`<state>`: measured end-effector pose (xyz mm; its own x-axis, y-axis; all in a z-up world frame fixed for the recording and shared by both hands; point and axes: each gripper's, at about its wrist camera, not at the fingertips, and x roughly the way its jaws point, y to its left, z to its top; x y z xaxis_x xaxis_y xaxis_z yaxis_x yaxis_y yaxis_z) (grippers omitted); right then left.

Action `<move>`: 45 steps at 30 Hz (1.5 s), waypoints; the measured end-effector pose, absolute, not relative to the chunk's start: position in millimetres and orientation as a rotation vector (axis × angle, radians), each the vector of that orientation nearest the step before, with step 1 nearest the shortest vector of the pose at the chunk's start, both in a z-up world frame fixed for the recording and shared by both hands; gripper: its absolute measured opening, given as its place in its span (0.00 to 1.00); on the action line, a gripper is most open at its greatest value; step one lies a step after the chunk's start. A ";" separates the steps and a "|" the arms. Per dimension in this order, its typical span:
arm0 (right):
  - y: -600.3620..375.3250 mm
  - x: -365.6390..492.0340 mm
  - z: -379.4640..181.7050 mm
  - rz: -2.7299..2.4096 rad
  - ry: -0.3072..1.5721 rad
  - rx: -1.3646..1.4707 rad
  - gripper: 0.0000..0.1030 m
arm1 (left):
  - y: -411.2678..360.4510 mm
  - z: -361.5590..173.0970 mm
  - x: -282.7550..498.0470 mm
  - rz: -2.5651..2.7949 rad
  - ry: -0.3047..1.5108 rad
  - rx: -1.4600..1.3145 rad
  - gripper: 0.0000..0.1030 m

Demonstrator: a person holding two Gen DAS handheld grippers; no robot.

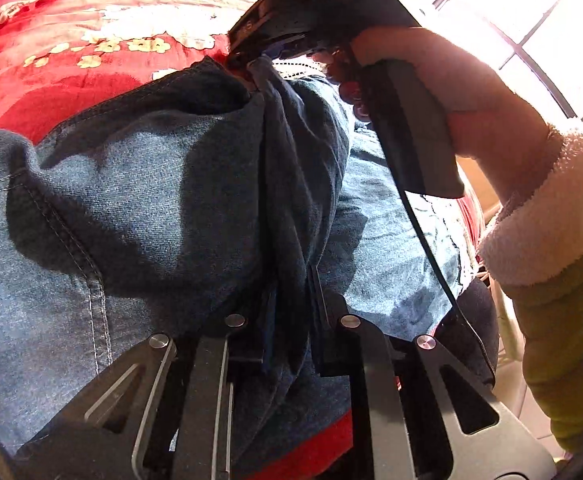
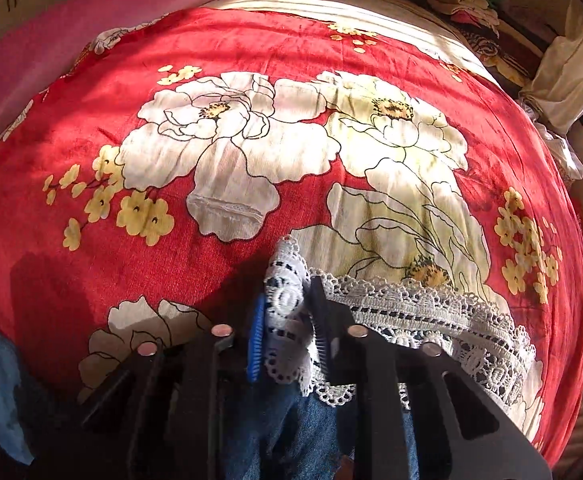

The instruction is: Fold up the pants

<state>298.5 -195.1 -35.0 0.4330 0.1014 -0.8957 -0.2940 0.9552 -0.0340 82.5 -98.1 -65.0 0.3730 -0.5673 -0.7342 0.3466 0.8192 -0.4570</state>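
Note:
The pants (image 1: 139, 208) are blue denim with a white lace hem (image 2: 419, 312). In the left wrist view they fill the frame, bunched and lifted over the red floral blanket. My left gripper (image 1: 291, 312) is shut on a dark fold of the denim. My right gripper (image 1: 251, 60) shows at the top of that view, held by a hand, pinching the far end of the cloth. In the right wrist view my right gripper (image 2: 287, 320) is shut on the lace hem, just above the blanket (image 2: 251, 60).
The bed is covered by a red blanket with white and yellow flowers. A pink pillow (image 2: 91, 20) lies at the far left. Piled clothes (image 2: 471, 4) and a white bag (image 2: 567, 76) are at the far right. A bright window (image 1: 531, 20) is to the right.

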 end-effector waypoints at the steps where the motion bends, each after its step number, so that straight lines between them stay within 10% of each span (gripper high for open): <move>1: -204.3 297.0 -28.1 0.265 1.089 -0.138 0.11 | -96.1 -65.9 84.6 -0.590 1.035 -0.247 0.04; 16: -355.0 161.5 81.1 0.266 0.804 0.318 0.08 | -82.8 -28.5 76.7 -0.576 0.942 -0.193 0.01; 45: -407.9 -4.4 -24.1 0.118 0.997 0.469 0.15 | -103.3 -44.8 28.8 -0.621 0.944 0.024 0.04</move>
<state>-4.4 -407.9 -24.1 0.5454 0.3060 -0.7803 0.1159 0.8945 0.4318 28.8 -103.3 -44.8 0.4264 -0.4869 -0.7623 0.5074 0.8264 -0.2441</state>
